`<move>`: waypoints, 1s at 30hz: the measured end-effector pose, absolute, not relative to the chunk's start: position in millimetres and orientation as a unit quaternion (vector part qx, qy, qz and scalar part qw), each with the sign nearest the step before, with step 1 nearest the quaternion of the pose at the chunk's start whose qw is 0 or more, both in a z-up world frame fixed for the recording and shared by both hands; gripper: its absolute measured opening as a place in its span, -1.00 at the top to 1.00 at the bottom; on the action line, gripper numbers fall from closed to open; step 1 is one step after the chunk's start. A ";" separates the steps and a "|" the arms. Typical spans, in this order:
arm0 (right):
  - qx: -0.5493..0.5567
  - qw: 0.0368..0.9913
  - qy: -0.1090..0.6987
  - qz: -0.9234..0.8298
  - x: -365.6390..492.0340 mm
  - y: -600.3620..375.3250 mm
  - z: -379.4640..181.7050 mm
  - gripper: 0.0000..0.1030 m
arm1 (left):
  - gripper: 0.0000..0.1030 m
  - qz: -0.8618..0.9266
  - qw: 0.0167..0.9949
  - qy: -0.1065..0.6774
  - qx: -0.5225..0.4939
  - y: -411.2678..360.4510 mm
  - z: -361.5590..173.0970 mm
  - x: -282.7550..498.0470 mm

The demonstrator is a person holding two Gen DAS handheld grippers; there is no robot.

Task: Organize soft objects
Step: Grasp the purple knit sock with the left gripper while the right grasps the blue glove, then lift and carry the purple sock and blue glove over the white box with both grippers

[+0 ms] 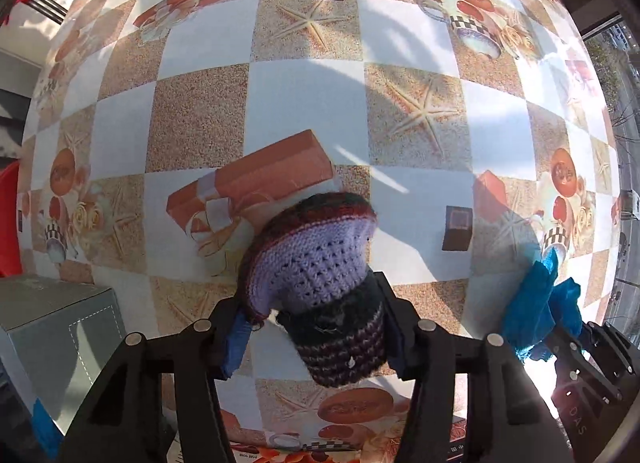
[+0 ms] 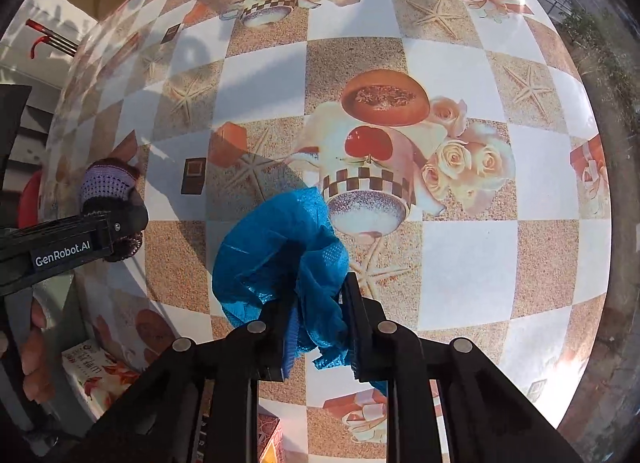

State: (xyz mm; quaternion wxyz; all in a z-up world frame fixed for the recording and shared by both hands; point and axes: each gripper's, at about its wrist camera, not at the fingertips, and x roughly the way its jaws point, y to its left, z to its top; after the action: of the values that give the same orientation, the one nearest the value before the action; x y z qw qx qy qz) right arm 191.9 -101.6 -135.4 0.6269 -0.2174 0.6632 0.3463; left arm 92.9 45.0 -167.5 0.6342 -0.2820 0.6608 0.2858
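The checkered tablecloth [image 1: 200,111] fills both views, printed all over with starfish, gift boxes and cups, with nothing loose lying on the stretch the cameras cover. At eight o'clock in the left wrist view sits a grey carton [image 1: 52,343], its dashed tear-line facing up; I judge it the likeliest place for the soft things, though its opening is not shown.

Now the left gripper [image 1: 316,327]: its jaws are clamped on the knitted piece [image 1: 316,263], a crocheted thing in lilac with a dark maroon band, bulging forward toward twelve o'clock from between the fingers, lifted clear of the cloth as far as one can tell. The right wrist view catches the same piece at nine o'clock.

Over to the right gripper [image 2: 320,327]: jaws pressed tight together on the blue crinkled cover [image 2: 276,259], a thin gathered sheet that balloons out toward eleven o'clock while a tail hangs below the fingers. From the left view it shows at four o'clock.

Both hands loaded, so the step looks like a carry. To do it well: keep both clamps firm, since yarn squashes and thin film slips; lift enough that the blue tail does not drag; keep the hands apart so the loads do not snag; release only once each piece is right over its place.
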 end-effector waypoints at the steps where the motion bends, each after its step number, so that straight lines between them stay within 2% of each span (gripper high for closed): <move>1: -0.203 0.630 0.665 0.346 200.1 -109.7 -129.3 0.58 | 0.08 0.282 0.641 0.661 -0.269 41.3 -163.9 93.7; 3: -0.184 0.639 0.665 0.340 206.1 -119.4 -118.3 0.58 | 0.18 0.270 0.659 0.658 -0.244 33.8 -154.8 92.2; 12: -0.129 0.670 0.667 0.300 205.3 -186.3 -86.6 0.58 | 0.19 0.204 0.724 0.635 -0.173 -12.6 -91.2 52.6; 17: -0.121 0.677 0.671 0.276 194.0 -212.6 -89.7 0.55 | 0.19 0.174 0.737 0.634 -0.156 -38.6 -70.7 25.5; 19: -0.112 0.672 0.681 0.268 195.2 -211.7 -95.0 -0.18 | 0.19 0.170 0.738 0.634 -0.154 -37.8 -65.1 15.9; 20: -0.110 0.671 0.685 0.263 196.3 -210.6 -99.6 -1.00 | 0.19 0.170 0.739 0.634 -0.152 -39.4 -59.9 7.5; 28: -0.228 0.660 0.677 0.232 185.3 -181.2 -155.0 -0.96 | 0.19 0.165 0.742 0.637 -0.127 -50.3 -39.1 -23.8; 29: -0.228 0.664 0.676 0.224 185.2 -183.4 -158.2 -0.87 | 0.19 0.164 0.742 0.637 -0.124 -51.6 -37.1 -26.0; 30: -0.215 0.666 0.681 0.217 185.9 -188.2 -160.9 -0.48 | 0.19 0.163 0.743 0.638 -0.122 -52.6 -35.3 -28.1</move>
State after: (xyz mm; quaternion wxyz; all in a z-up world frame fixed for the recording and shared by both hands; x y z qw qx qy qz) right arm 185.9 -188.2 -160.9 0.6658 -0.2146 0.6808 0.2174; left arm -28.1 -52.6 -35.3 0.7431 -0.1223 0.6375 0.1625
